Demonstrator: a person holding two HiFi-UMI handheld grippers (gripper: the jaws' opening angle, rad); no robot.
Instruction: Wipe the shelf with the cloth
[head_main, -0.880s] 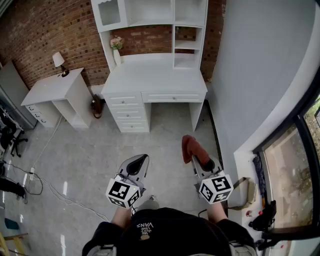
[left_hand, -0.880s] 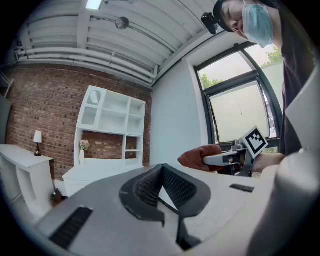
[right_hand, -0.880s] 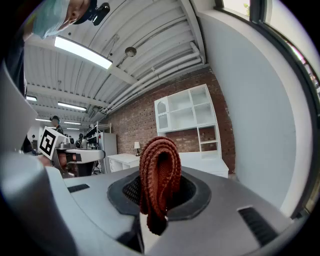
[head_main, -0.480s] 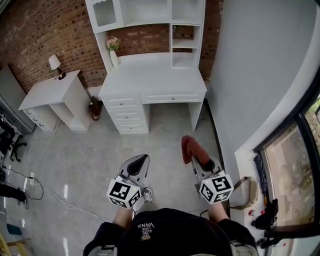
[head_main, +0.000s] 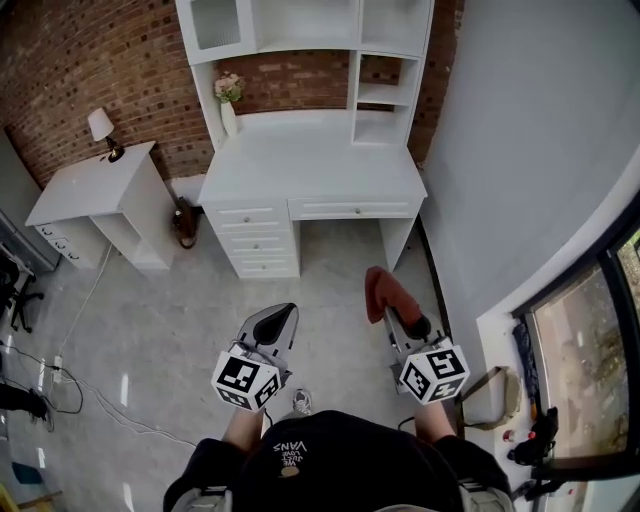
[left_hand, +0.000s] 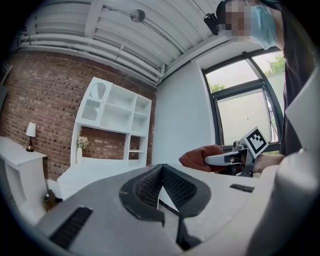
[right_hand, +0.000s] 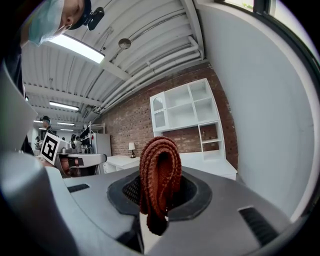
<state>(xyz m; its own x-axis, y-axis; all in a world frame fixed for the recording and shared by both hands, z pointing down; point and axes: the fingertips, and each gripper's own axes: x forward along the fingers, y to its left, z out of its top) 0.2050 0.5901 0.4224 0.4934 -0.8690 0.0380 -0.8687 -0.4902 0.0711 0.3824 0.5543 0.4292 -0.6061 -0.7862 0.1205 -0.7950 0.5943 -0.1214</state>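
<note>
The desk (head_main: 312, 165) sits a touch larger and further right in the head view than it did half a second ago, and the side table (head_main: 88, 192) has slipped toward the left edge. So the person is walking in, with both tools carried out front much as they were.

The right gripper (right_hand: 158, 202) is clamped on the cloth (right_hand: 159, 167), a rust-brown knitted piece folded into a loop that stands up out of the jaws, with a short tail hanging below. The left gripper (left_hand: 160, 186) has its jaws pressed together with nothing in them, and it is carried low on the other side.

The shelf (head_main: 392, 95) is the white unit above the desk, against the brick wall. It is well apart from the cloth, with open floor (head_main: 180, 320) in between. No wiping yet; this looks like the approach.

Next up, by my reading: finish the walk to the desk, lift the right gripper and lay the looped cloth flat on a shelf board before sweeping. The vase (head_main: 231, 112) at the desk's back left corner would be the one to steer around.
</note>
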